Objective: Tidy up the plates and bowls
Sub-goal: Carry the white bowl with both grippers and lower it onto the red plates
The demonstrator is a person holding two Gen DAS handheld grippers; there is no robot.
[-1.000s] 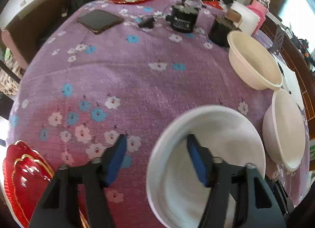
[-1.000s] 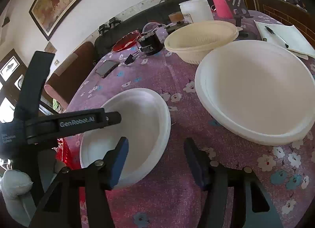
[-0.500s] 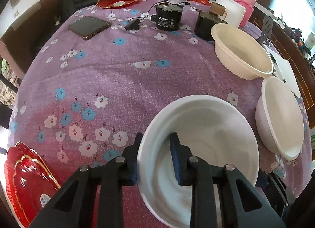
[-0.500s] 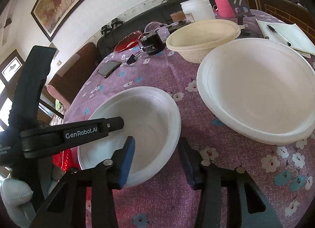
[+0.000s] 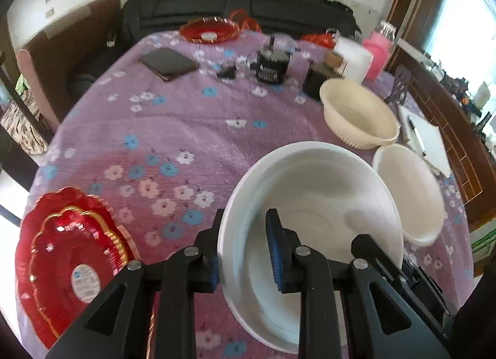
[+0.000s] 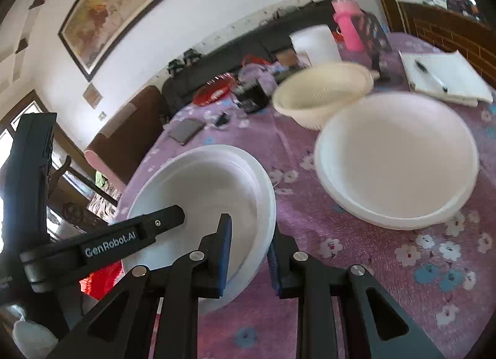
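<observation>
Here both the left tool [image 5: 245, 253] and right tool [image 6: 249, 253] pinch the white bowl's [image 5: 322, 197] rim.

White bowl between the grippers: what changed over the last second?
Both sets of jaws closed on the white bowl: the left gripper clamped its near rim, the right gripper the opposite rim. The view has shifted, so it may be lifting. The second white bowl, cream bowl and red plates stayed put.

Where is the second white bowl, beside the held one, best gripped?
On its rim. The second white bowl sits upright and open, wide with a thin out-turned lip, so one finger goes inside and one outside, coming from above at the near edge facing the right tool.
</observation>
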